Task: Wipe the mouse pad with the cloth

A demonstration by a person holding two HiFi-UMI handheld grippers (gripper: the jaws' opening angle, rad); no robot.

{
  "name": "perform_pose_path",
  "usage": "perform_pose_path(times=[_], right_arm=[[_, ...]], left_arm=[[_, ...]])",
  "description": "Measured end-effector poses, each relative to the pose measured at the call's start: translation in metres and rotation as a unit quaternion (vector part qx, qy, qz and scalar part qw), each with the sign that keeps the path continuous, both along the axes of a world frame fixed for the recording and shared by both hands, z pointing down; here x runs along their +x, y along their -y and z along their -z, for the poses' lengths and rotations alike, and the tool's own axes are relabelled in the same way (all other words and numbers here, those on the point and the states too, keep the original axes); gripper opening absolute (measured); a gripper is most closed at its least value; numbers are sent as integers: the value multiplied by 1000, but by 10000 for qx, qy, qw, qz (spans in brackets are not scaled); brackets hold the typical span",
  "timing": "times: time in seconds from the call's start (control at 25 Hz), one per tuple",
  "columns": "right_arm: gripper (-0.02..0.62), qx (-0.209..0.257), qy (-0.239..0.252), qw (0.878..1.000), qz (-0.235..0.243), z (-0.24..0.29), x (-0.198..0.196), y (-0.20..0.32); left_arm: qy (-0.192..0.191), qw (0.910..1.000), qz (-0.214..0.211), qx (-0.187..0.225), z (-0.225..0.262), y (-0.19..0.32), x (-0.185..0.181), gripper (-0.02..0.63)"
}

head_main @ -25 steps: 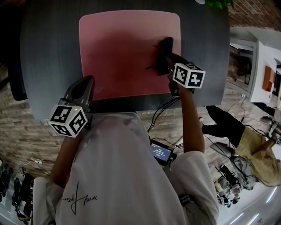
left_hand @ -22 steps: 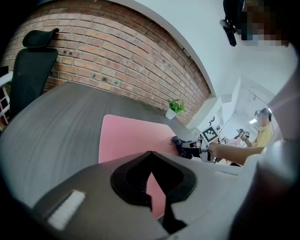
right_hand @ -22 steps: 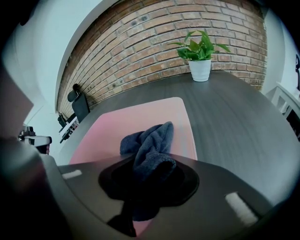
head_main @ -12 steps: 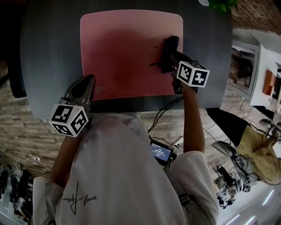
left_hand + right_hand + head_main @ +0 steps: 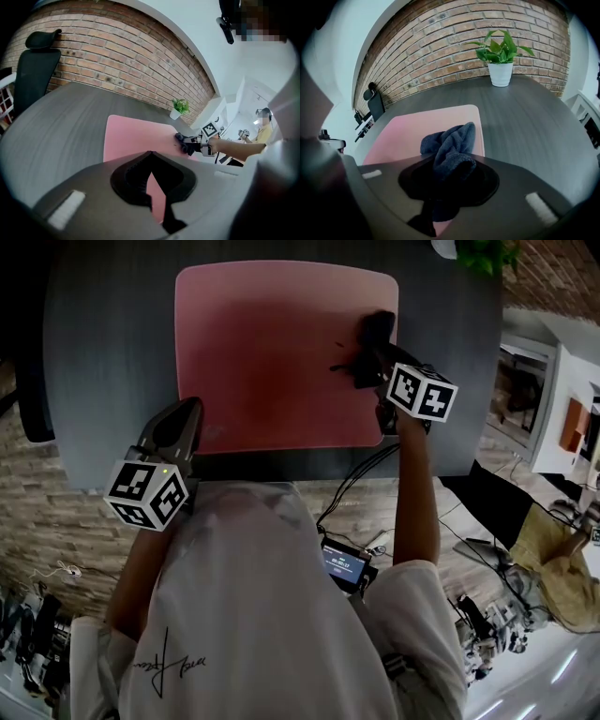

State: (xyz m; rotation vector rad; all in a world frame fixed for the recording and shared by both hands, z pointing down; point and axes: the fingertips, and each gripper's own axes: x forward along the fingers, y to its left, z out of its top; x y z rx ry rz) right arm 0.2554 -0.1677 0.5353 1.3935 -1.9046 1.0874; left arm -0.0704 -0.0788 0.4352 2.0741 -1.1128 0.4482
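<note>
Mouse pad (image 5: 262, 352) pink | cloth (image 5: 450, 140) pinched in right gripper (image 5: 450, 187) jaws, on pad | left gripper (image 5: 157, 197) jaws together, empty

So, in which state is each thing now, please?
Pad: flat on the table, bare but for the cloth.
Cloth: bunched, on the pad's right side.
Right gripper: shut on the cloth.
Left gripper: shut, empty.
Plant: upright.

Plant (image 5: 483, 251) cut off by top edge; cloth (image 5: 454, 140) lower end hidden inside right gripper (image 5: 447, 183).
</note>
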Motion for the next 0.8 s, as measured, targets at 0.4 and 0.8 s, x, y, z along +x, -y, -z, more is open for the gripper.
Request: perform_pose_path(times=[0.4,0.8], right_arm=[[106,-6,-205,9997,145,0,-8,13],[106,-35,-232,9995,201,0,-14,31]], left_arm=[[-65,9998,200,-61,-5,-1,-15,12],[-113,9991,410,-87,-6,-2,-26,12]])
